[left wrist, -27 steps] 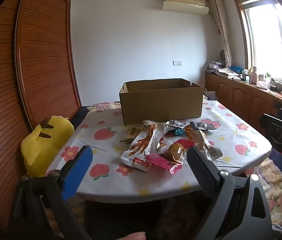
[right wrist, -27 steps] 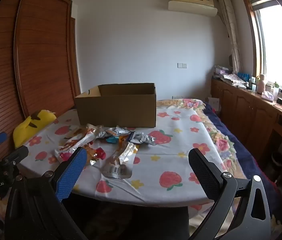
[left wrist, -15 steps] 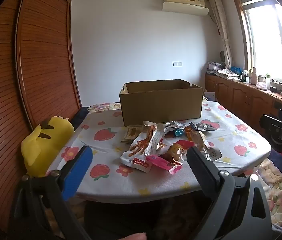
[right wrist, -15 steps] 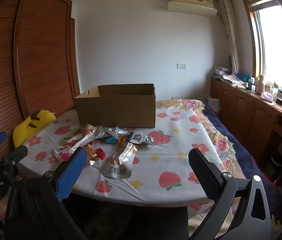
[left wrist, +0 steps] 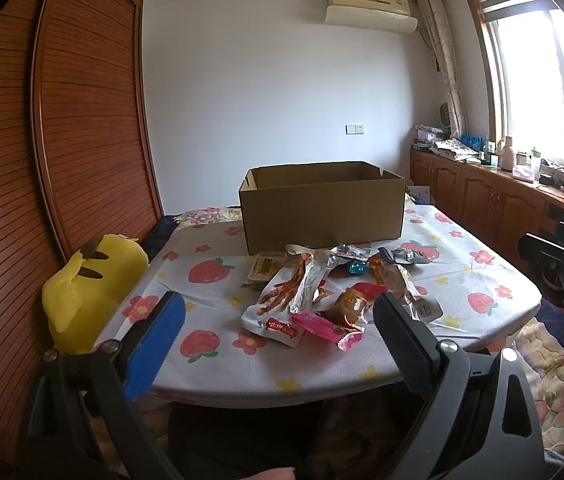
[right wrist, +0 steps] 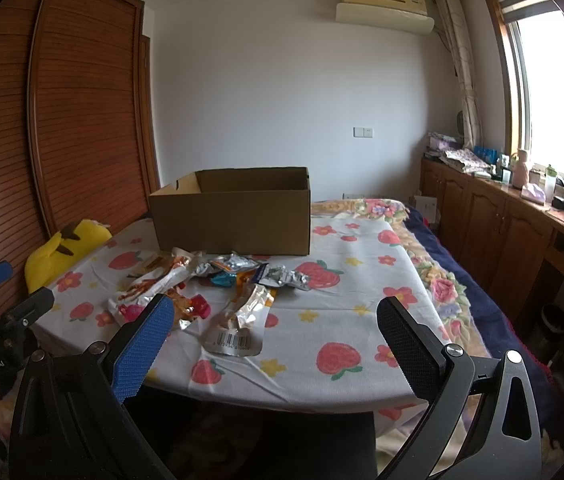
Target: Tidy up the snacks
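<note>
Several snack packets [left wrist: 322, 288] [right wrist: 218, 292] lie heaped on the fruit-print tablecloth [left wrist: 210, 268] [right wrist: 342, 320], among them a chicken-feet pack [left wrist: 286, 292] and a silver pack with a barcode [right wrist: 238, 320]. Behind the heap stands an open cardboard box [left wrist: 322, 208] [right wrist: 234, 212]. My left gripper [left wrist: 278, 344] hangs open before the table's near edge, short of the heap, with nothing between its fingers. My right gripper [right wrist: 274, 344] is likewise open and holds nothing, to the right of the left gripper [right wrist: 6, 304].
A yellow plush toy [left wrist: 86, 284] [right wrist: 58, 252] sits at the table's left edge beside a wooden slatted wardrobe [left wrist: 42, 160]. A wooden cabinet [right wrist: 502, 220] with clutter runs under the window on the right. A flowered quilt [right wrist: 434, 280] lies right of the table.
</note>
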Demonstrator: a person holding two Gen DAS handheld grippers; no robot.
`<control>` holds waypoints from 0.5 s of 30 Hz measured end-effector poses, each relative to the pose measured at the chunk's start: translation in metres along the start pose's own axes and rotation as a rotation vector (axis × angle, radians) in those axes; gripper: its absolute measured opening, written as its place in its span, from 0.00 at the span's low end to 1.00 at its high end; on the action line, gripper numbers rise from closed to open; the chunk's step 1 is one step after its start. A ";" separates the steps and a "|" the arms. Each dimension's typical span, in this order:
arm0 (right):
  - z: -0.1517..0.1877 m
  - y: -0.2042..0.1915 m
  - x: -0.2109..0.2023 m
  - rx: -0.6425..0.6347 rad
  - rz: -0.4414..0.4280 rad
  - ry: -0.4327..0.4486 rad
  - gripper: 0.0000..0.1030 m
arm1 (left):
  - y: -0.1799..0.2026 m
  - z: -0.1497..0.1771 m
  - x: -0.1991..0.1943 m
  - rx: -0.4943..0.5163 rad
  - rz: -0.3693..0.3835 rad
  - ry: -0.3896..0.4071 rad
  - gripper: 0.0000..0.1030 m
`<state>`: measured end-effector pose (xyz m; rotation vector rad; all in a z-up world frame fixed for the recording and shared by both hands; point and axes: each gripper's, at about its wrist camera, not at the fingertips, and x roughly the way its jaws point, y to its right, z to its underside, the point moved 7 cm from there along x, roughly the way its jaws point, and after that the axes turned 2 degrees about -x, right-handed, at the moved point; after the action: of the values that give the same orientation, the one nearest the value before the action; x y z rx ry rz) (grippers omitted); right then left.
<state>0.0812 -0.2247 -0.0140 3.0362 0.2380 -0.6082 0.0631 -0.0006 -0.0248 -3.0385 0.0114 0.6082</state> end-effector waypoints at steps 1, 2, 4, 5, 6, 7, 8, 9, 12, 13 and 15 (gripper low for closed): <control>0.000 0.000 0.000 0.000 -0.001 0.000 1.00 | 0.000 -0.001 -0.001 0.000 0.000 0.000 0.93; 0.000 0.000 0.000 0.000 -0.002 0.000 1.00 | 0.000 -0.001 -0.001 0.000 0.000 0.001 0.93; 0.000 0.000 0.000 0.000 -0.001 0.000 1.00 | 0.000 -0.001 -0.001 0.000 0.001 0.000 0.93; 0.000 0.000 0.000 0.000 -0.001 0.000 1.00 | 0.000 -0.001 -0.001 0.000 0.001 0.001 0.93; 0.000 0.000 0.000 0.000 -0.002 0.000 1.00 | 0.001 -0.002 -0.001 0.001 0.001 0.002 0.93; 0.000 0.000 0.000 0.000 -0.001 0.000 1.00 | 0.001 -0.003 -0.001 0.001 0.001 0.002 0.93; 0.000 0.000 0.000 0.000 -0.002 0.000 1.00 | 0.001 -0.003 0.000 0.001 0.001 0.003 0.93; 0.000 0.000 0.000 0.000 -0.001 0.001 1.00 | 0.001 -0.003 -0.001 0.002 0.000 0.004 0.93; 0.000 0.000 -0.001 0.000 -0.001 0.000 1.00 | 0.003 -0.004 -0.001 0.004 -0.001 0.005 0.93; 0.000 0.000 0.000 0.000 -0.001 0.001 1.00 | 0.003 -0.004 -0.001 0.003 -0.001 0.005 0.93; 0.000 0.000 -0.001 0.001 -0.001 0.001 1.00 | 0.004 -0.007 -0.003 0.003 0.000 0.005 0.93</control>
<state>0.0808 -0.2246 -0.0136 3.0375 0.2391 -0.6075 0.0626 -0.0052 -0.0177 -3.0368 0.0129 0.5996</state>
